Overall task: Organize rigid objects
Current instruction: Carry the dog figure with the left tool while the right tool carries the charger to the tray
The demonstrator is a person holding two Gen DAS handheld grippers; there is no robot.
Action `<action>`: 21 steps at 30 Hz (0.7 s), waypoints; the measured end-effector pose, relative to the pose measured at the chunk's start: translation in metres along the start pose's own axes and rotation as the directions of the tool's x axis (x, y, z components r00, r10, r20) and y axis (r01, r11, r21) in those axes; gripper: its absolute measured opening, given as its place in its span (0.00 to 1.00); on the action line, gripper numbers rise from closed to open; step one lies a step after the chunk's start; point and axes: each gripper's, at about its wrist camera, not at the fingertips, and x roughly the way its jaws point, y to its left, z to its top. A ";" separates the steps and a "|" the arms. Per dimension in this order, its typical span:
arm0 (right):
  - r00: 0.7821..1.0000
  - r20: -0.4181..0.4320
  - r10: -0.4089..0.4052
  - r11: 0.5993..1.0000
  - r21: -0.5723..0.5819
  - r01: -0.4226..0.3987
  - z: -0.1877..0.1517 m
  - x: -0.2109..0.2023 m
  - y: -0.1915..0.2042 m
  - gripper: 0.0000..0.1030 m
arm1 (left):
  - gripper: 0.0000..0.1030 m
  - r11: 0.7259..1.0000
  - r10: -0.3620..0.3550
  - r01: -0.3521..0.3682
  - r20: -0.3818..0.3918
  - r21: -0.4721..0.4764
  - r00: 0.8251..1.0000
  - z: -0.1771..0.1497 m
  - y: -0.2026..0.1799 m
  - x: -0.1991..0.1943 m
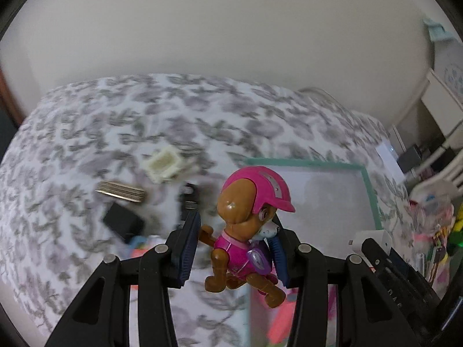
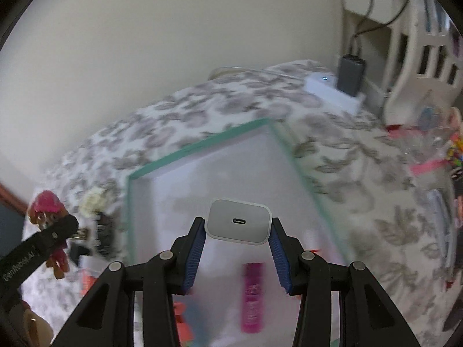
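At the centre of the left wrist view, the left gripper (image 1: 234,243) stands partly closed on a toy dog (image 1: 246,225) in a pink helmet; the blue pads press on its body from either side, and it hangs above the bed (image 1: 86,121) with its head up and its legs dangling toward the bottom of the frame; its long axis runs up and down the picture, roughly along the fingers. Just beyond it, to the right of centre, lies a white tray with a green rim (image 1: 367,185), its floor bare where it shows; the tray is ahead and to the right of the toy, so I judge the drop calls for a short carry that way. To the left of centre a cream block (image 1: 163,166), a flat striped piece (image 1: 121,192) and a black box (image 1: 123,219) rest on the patterned cover, all blurred. At the lower right edge the right gripper's arm shows with a white charger (image 1: 373,238) at its tip.

Low in the middle of the right wrist view, the right gripper (image 2: 238,237) is partly closed on the white charger (image 2: 238,222), port face toward the camera, its wider side spanning pad to pad; it hangs directly over the tray (image 2: 196,147), which fills the centre; this hand looks the nearer to a release. A pink tube (image 2: 252,297) lies lower in the frame, blurred. At the left edge the toy dog (image 2: 47,214) shows in the left gripper (image 2: 55,234), outside the tray's left rim.
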 end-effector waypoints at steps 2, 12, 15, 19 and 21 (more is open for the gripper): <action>1.000 -0.004 -0.022 1.000 0.007 0.022 -0.001 0.005 -0.009 0.46 | 0.46 1.000 -0.017 0.017 -0.026 0.012 1.000 -0.002 -0.013 0.015; 0.997 -0.022 -0.079 0.997 -0.003 0.079 -0.008 0.023 -0.020 0.46 | 0.46 0.997 -0.031 0.034 -0.048 0.071 0.998 -0.022 -0.031 0.053; 0.996 -0.026 -0.081 0.997 -0.020 0.081 -0.009 0.024 -0.016 0.46 | 0.46 0.996 -0.023 0.028 -0.054 0.080 0.998 -0.025 -0.029 0.057; 0.995 -0.032 -0.096 0.994 -0.045 0.095 -0.012 0.024 -0.012 0.46 | 0.46 0.996 -0.024 0.030 -0.062 0.089 0.998 -0.026 -0.031 0.058; 0.995 -0.043 -0.092 0.995 -0.051 0.090 -0.013 0.025 -0.011 0.46 | 0.46 0.994 -0.025 0.032 -0.066 0.102 0.997 -0.028 -0.033 0.058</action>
